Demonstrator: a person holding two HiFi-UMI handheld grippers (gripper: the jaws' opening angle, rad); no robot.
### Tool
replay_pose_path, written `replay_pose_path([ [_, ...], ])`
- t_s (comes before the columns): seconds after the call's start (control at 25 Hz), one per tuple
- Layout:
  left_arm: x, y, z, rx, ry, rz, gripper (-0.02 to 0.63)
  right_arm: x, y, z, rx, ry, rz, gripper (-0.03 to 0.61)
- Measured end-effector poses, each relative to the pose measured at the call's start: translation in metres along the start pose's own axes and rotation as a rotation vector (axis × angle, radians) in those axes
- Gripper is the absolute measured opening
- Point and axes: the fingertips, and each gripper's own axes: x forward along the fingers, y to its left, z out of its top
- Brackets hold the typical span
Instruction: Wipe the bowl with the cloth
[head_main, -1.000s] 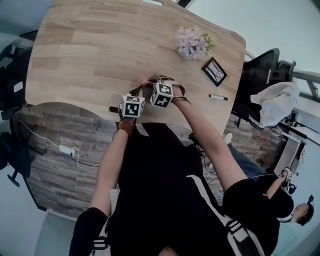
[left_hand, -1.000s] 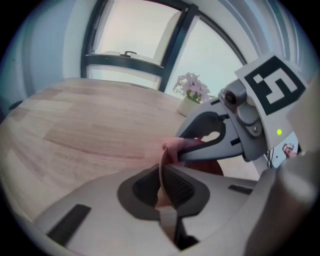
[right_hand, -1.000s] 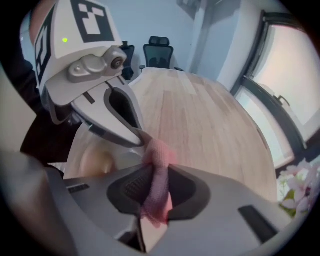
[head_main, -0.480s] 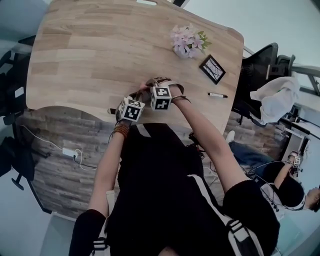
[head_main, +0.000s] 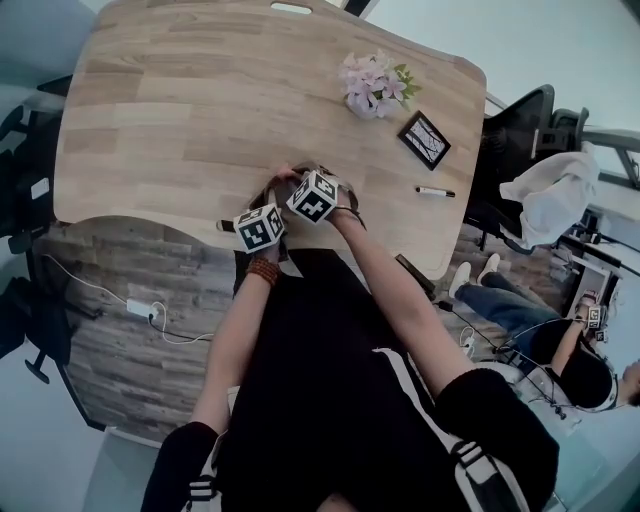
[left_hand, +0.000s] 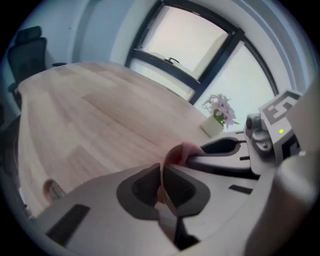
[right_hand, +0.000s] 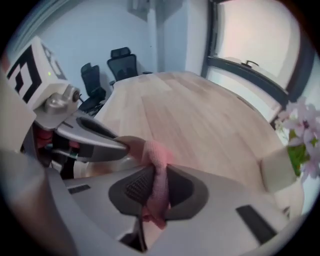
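Observation:
Both grippers meet at the near edge of the wooden table (head_main: 180, 100). The left marker cube (head_main: 260, 228) and the right one (head_main: 313, 196) cover most of the brown bowl (head_main: 337, 181). My left gripper (left_hand: 161, 170) is shut on a thin brown edge, the bowl's rim (left_hand: 161, 194). The pink cloth (right_hand: 152, 152) hangs pinched between the pads of my right gripper (right_hand: 156, 182), whose jaws are closing on it. In the left gripper view the cloth (left_hand: 181, 151) bunches at the right gripper's fingers (left_hand: 222, 146). The bowl's inside is hidden.
At the table's far right stand a pot of pink flowers (head_main: 375, 85) and a small framed picture (head_main: 427, 141), with a marker pen (head_main: 436, 192) lying nearer. An office chair draped with white fabric (head_main: 555, 205) is beyond the right edge. A seated person (head_main: 560, 370) is lower right.
The right gripper's cube has tilted and shifted left, closer to the left gripper's cube. Both grippers have stayed at the table's near edge over the bowl.

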Motion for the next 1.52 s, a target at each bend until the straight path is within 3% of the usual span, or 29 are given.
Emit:
replay_pose_path([
  [0.12, -0.008, 0.006, -0.004, -0.071, -0.049, 0.064, 0.024, -0.004, 0.001, -0.008, 0.158, -0.034, -0.026, 0.051],
  [0.2, -0.005, 0.006, -0.008, -0.023, 0.001, 0.039, 0.029, -0.005, 0.006, -0.011, 0.08, -0.033, -0.014, 0.046],
  [0.28, -0.003, 0.007, -0.005, 0.105, 0.066, -0.03, 0.071, -0.006, 0.01, -0.012, -0.097, -0.009, 0.023, 0.054],
  [0.36, 0.0, 0.002, 0.002, 0.304, 0.119, -0.116, 0.152, -0.005, 0.011, -0.01, -0.259, 0.019, 0.082, 0.054],
  [0.44, 0.005, -0.012, 0.002, 0.489, 0.2, -0.212, 0.138, -0.004, 0.014, -0.007, -0.406, 0.051, 0.138, 0.054],
  [0.48, 0.008, -0.019, -0.001, 0.557, 0.246, -0.248, 0.091, -0.002, 0.016, -0.005, -0.475, 0.067, 0.159, 0.055],
  [0.52, 0.01, -0.025, -0.004, 0.604, 0.292, -0.269, 0.034, -0.001, 0.018, -0.004, -0.535, 0.083, 0.173, 0.054],
  [0.56, 0.013, -0.027, -0.006, 0.621, 0.33, -0.276, 0.031, 0.001, 0.02, -0.004, -0.582, 0.099, 0.182, 0.058],
  [0.68, 0.016, -0.024, -0.004, 0.51, 0.348, -0.254, 0.017, 0.003, 0.016, 0.0, -0.579, 0.106, 0.178, 0.064],
  [0.8, 0.012, -0.022, 0.005, 0.366, 0.234, -0.179, 0.017, 0.004, 0.01, 0.003, -0.388, 0.062, 0.117, 0.051],
  [1.0, -0.004, -0.006, 0.006, 0.005, 0.043, -0.047, 0.026, -0.002, 0.006, 0.004, -0.092, -0.027, -0.026, 0.054],
  [1.16, -0.013, 0.01, -0.006, -0.22, -0.018, 0.017, 0.029, -0.004, 0.003, -0.012, 0.229, -0.052, -0.02, 0.043],
  [1.24, -0.012, 0.01, -0.01, -0.251, 0.005, 0.012, 0.038, -0.005, 0.004, -0.012, 0.216, -0.05, -0.006, 0.037],
  [1.32, -0.01, 0.002, -0.008, -0.114, 0.054, -0.046, 0.038, -0.013, 0.002, -0.005, 0.032, -0.051, -0.016, 0.034],
  [1.4, -0.015, -0.01, 0.008, 0.139, 0.07, -0.107, 0.071, -0.03, -0.002, 0.013, -0.227, -0.078, -0.058, 0.029],
  [1.48, -0.028, -0.027, 0.042, 0.397, 0.016, -0.126, 0.089, -0.055, -0.002, 0.042, -0.438, -0.143, -0.124, 0.028],
  [1.52, -0.037, -0.038, 0.062, 0.495, -0.023, -0.124, 0.062, -0.07, -0.002, 0.057, -0.501, -0.184, -0.172, 0.029],
])
